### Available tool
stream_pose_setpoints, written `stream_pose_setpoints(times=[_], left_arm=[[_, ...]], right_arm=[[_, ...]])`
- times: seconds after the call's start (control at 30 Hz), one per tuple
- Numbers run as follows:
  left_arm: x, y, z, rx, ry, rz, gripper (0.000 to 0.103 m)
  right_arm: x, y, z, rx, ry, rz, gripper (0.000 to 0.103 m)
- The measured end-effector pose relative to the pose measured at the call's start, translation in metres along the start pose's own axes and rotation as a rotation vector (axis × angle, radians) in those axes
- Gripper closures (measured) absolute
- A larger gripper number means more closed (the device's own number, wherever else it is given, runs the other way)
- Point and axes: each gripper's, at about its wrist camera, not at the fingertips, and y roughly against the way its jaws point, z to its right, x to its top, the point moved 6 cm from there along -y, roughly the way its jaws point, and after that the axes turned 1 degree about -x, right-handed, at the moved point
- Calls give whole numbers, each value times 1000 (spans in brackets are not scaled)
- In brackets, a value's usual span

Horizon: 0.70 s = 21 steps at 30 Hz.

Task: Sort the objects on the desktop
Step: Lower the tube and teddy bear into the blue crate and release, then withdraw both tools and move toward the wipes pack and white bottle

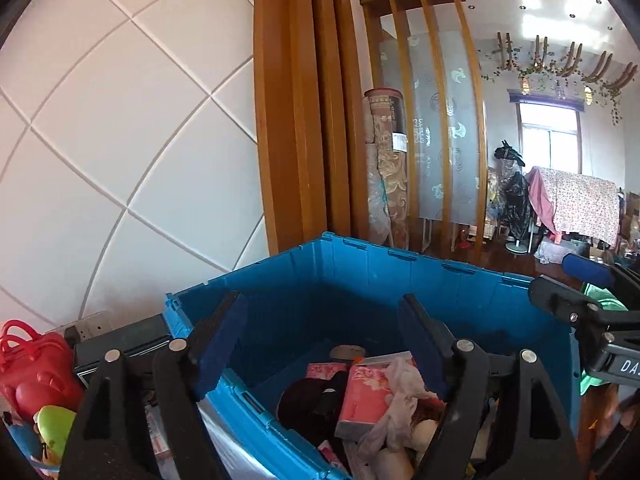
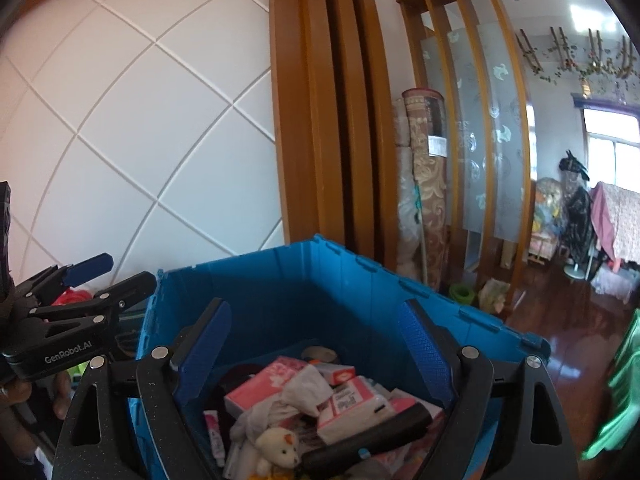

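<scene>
Both over the blue crate [image 1: 360, 280]: left gripper [image 1: 320, 344] and right gripper [image 2: 316, 344] with fingers spread wide, nothing between them. Sorted load sits inside: pink boxes [image 2: 352, 404], plush bear [image 2: 278, 450], black cylinder [image 2: 366, 436]. Next pick probably left of the crate, at the red bag [image 1: 34, 372] and green toy [image 1: 56, 428]: lift clear of the rim, keep fingers spread.

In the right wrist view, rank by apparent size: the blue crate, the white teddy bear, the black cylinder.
1. blue crate, by far the largest.
2. black cylinder.
3. white teddy bear, though bear and cylinder lie nearest the camera.
</scene>
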Motion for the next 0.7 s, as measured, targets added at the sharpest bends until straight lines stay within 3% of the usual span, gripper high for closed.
stream_pose_setpoints(times=[0.37,0.7], left_arm=[[-43,55,-76,184,69,-7,25],[-100,110,-147,273,70,-69,25]], right_arm=[[-9,14,-32,118,8,-10,14],[-10,49,-113,253,26,-22,14]])
